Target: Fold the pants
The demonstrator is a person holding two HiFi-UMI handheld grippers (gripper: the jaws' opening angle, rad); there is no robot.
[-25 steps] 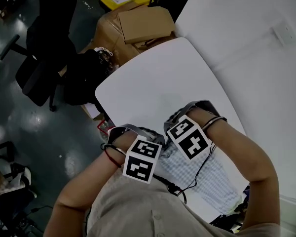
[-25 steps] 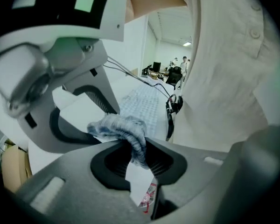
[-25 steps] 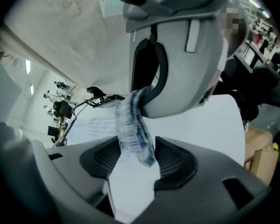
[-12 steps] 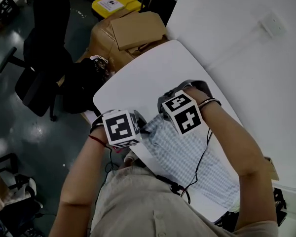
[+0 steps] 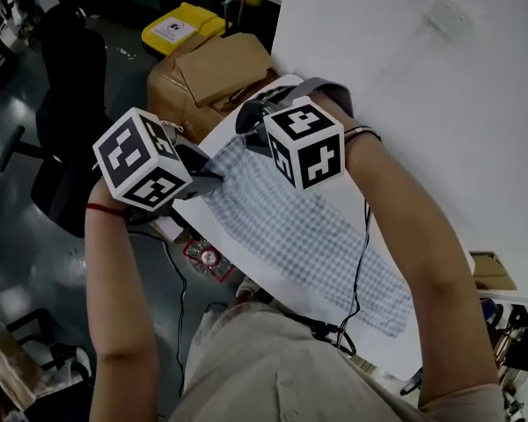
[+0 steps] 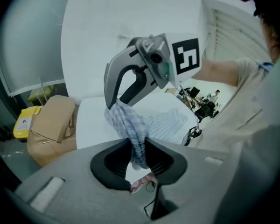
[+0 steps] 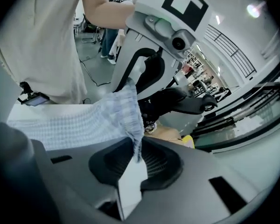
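The blue-and-white checked pants (image 5: 308, 236) stretch along the white table (image 5: 229, 244). Their far end is lifted off it. My left gripper (image 5: 213, 181) is shut on one corner of that end. In the left gripper view the bunched cloth (image 6: 137, 146) hangs pinched between the jaws. My right gripper (image 5: 251, 130) has just been closing, and a cloth edge (image 7: 135, 141) is clamped between its jaws. Each gripper view shows the other gripper close by: the right gripper (image 6: 113, 104) and the left gripper (image 7: 123, 85), with the cloth spanning between them.
Cardboard boxes (image 5: 211, 73) and a yellow bin (image 5: 172, 29) stand past the table's far end. A black office chair (image 5: 62, 86) is at the left on the dark floor. A white wall (image 5: 405, 77) runs along the table's right side.
Both grippers have risen and moved toward the table's far end. The pants' end has come with them, and the cloth is now drawn out long over the table.
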